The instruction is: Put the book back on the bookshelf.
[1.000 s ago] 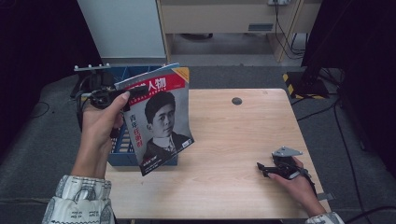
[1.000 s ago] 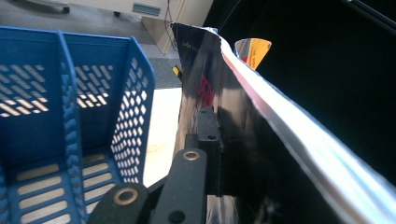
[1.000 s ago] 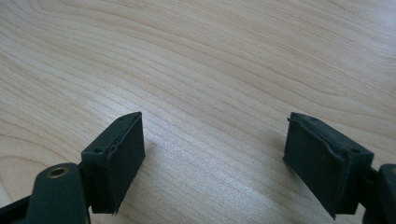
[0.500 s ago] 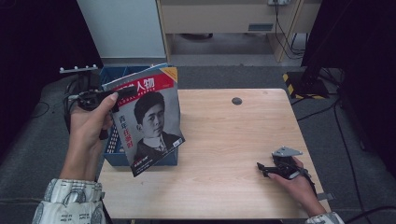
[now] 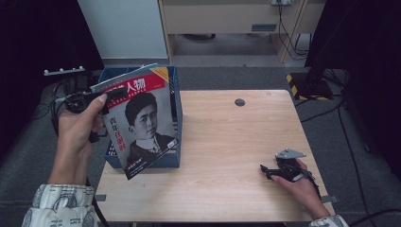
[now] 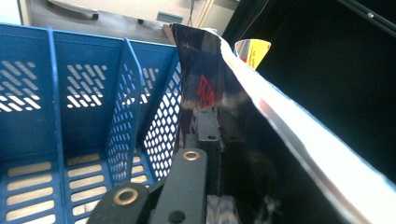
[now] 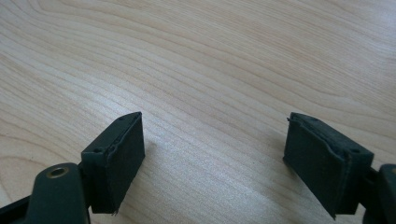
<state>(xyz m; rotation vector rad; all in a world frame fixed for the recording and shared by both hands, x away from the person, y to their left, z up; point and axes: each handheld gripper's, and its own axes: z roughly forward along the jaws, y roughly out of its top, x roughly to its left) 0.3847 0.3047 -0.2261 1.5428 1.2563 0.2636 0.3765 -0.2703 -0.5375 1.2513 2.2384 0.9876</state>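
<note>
Mag held up over the blue bin

Left gripper [image 5: 101, 97] clamped on a magazine [image 5: 142, 125], red header w/ b&w portrait cover, tilted above the blue file bin [image 6: 70, 116]; it's moved left vs a sec ago. Right gripper [image 7: 212, 161] jaws apart, resting on table [image 5: 227, 142], same spot.

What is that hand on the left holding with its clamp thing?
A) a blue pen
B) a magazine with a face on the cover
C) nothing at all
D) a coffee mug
B: the left gripper is shut on the top edge of the magazine, held up in front of the blue file box at the table's left edge.
</note>
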